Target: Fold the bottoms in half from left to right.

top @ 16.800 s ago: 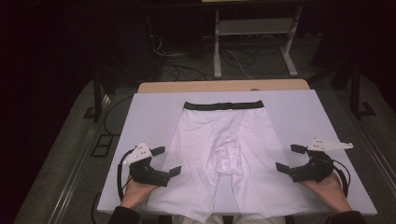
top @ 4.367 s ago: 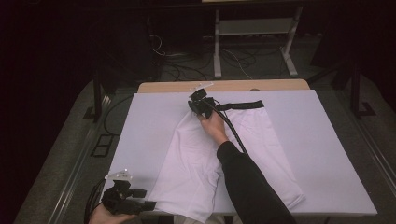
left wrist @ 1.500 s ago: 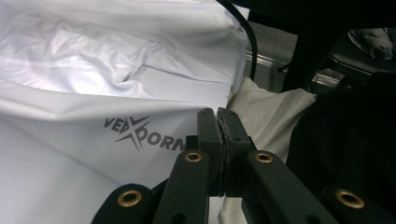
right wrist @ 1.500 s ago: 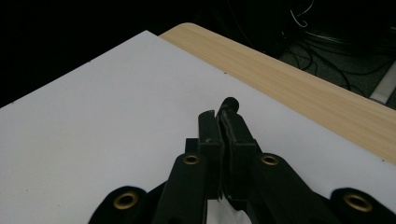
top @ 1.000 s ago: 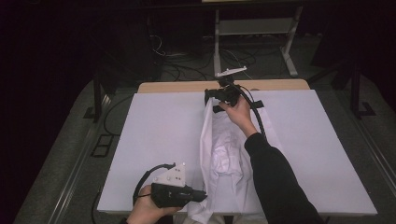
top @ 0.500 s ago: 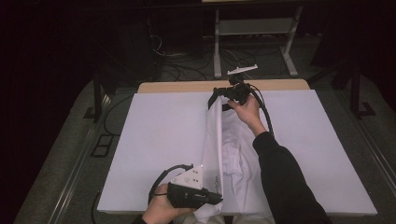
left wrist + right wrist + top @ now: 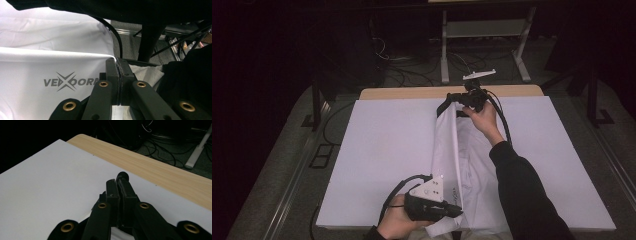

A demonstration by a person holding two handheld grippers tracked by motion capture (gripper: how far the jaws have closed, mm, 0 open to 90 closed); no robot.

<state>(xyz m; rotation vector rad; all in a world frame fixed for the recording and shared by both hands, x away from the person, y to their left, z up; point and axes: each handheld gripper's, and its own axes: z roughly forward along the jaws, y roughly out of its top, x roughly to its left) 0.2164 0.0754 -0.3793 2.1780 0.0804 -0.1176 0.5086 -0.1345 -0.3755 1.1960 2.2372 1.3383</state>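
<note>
On the left of the high view, the left hand (image 7: 399, 222) comes in low at the near edge of the table, palm wrapped round the left gripper (image 7: 455, 211), which points to the right, level with the tabletop, its grey three-cornered plate facing up. Its jaws are pressed together on the hem of one leg of the white stretch-fabric boxer shorts with a black waistband (image 7: 452, 150); in the left gripper view the white cloth with a grey printed logo (image 7: 70, 82) runs into the seam between the closed jaws.

The shorts are folded lengthwise and stretched taut between the two grippers, the fold forming a raised ridge that runs from the near edge to the far edge of the white rectangular board covering the table (image 7: 382, 150). The rest of the cloth lies loose on the board to the right of the ridge.

Further right, the right arm in a dark long sleeve (image 7: 522, 195) reaches diagonally across the board to its far edge, the right hand (image 7: 484, 117) gripping the right gripper (image 7: 451, 99), which is pointed leftward. Its jaws are shut on the black waistband; in the right gripper view a dark nub of the band sticks out past the closed tips, above the board and the light wooden table edge (image 7: 160, 170).
</note>
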